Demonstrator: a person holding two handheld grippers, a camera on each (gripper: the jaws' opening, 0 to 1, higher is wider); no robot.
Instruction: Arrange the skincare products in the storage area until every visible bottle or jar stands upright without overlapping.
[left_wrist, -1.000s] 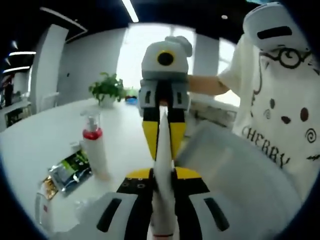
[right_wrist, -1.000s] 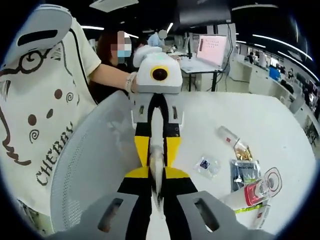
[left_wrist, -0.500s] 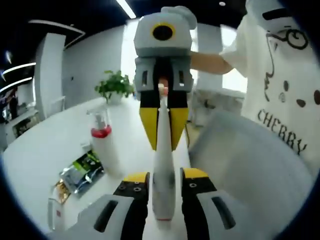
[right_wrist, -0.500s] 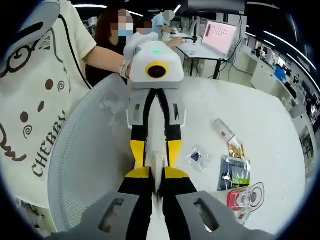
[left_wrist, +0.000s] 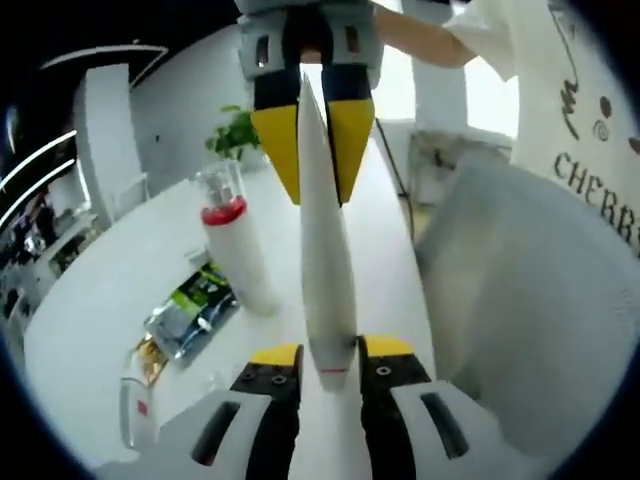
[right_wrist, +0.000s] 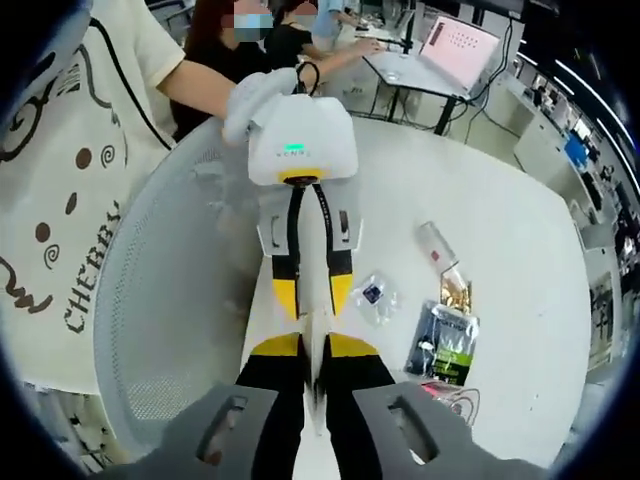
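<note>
Left gripper view — both claws (opposed) clamp white tube (left_wrist: 325, 270).

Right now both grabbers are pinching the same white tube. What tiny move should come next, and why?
Probably carry the white tube toward the white mesh basket and stand it upright there. The left gripper and the right gripper each clamp an end, so it hangs in the air. The basket sits right beside it, and the pump bottle already stands upright on the table.

Two close, opposed views sharing the white tube (left_wrist: 325, 260) between them.
</note>
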